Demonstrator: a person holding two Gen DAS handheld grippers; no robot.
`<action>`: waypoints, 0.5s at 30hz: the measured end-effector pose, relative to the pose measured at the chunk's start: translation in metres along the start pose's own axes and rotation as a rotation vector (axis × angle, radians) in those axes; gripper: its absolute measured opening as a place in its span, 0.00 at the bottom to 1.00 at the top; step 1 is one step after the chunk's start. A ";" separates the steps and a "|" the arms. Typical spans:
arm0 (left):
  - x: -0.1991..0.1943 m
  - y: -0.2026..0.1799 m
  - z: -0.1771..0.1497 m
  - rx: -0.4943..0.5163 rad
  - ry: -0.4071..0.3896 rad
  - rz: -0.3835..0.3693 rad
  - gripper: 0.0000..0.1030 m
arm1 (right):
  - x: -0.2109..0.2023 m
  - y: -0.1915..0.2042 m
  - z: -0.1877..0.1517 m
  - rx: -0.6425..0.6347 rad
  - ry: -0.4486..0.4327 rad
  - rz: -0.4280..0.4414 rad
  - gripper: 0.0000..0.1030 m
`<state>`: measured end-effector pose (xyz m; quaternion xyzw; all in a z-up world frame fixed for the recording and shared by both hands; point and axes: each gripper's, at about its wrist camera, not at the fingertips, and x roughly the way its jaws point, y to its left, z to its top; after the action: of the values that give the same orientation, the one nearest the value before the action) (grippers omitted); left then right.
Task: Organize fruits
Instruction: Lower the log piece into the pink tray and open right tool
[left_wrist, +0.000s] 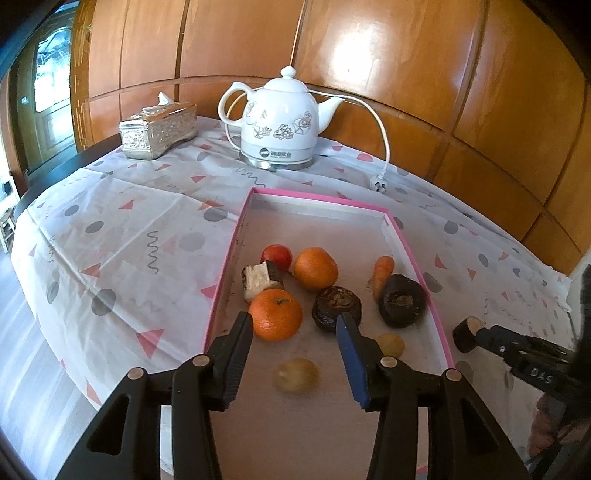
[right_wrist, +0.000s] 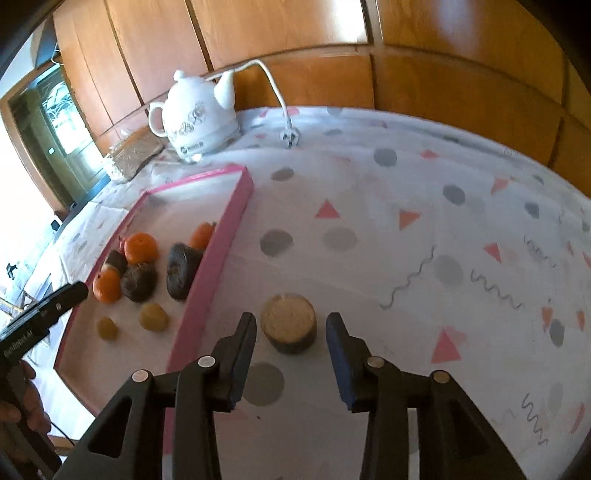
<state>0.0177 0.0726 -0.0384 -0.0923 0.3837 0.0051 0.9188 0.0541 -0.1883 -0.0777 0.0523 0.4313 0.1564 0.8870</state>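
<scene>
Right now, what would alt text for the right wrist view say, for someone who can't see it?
An open right gripper flanks a short cut stump piece standing on a patterned tablecloth. Left of it, a pink tray holds oranges and dark fruits; a white kettle stands behind.

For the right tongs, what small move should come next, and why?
Probably close the right tongs on the cut root piece. It stands on the tablecloth outside the pink tray, between open pads that do not touch it, while the other produce already lies in the tray.
</scene>
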 end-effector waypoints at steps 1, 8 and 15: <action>0.000 -0.001 0.000 0.002 -0.001 -0.001 0.46 | 0.001 0.000 0.000 -0.004 0.003 -0.004 0.39; -0.011 -0.003 0.003 0.026 -0.028 0.006 0.46 | 0.028 0.019 0.006 -0.088 0.040 -0.080 0.34; -0.025 0.012 0.010 -0.004 -0.072 0.046 0.49 | 0.002 0.057 0.021 -0.157 -0.044 0.048 0.34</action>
<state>0.0066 0.0874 -0.0158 -0.0853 0.3525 0.0302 0.9314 0.0587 -0.1335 -0.0526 -0.0035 0.3966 0.2095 0.8937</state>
